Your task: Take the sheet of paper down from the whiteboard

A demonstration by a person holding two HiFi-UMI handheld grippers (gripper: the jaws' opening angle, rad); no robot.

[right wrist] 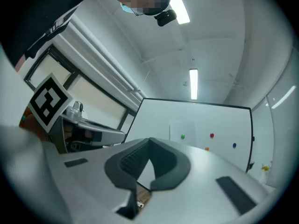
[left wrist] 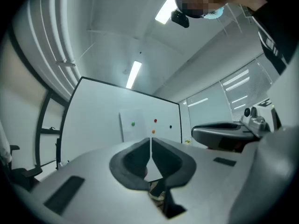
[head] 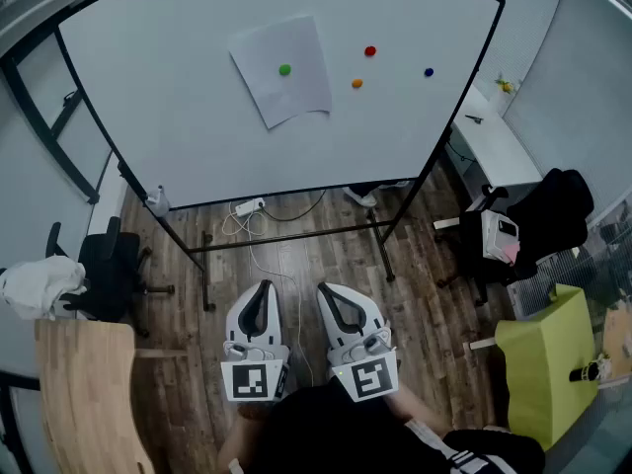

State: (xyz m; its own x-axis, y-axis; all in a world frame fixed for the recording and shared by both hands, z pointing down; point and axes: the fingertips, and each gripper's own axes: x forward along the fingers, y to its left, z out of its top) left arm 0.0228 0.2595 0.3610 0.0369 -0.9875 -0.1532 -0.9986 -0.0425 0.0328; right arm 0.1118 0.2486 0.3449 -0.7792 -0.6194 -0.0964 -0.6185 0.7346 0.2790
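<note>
Two pale grey shells on show: the left gripper and right gripper, both rounded, with ribbed black lining inside the jaws. The left cube and right cube carry black-and-white square markers. The person wears a black top, with white stripes on the sleeve.

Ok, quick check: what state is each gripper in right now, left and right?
Left gripper: closed, nothing between its jaws.
Right gripper: closed, nothing between its jaws.
</note>
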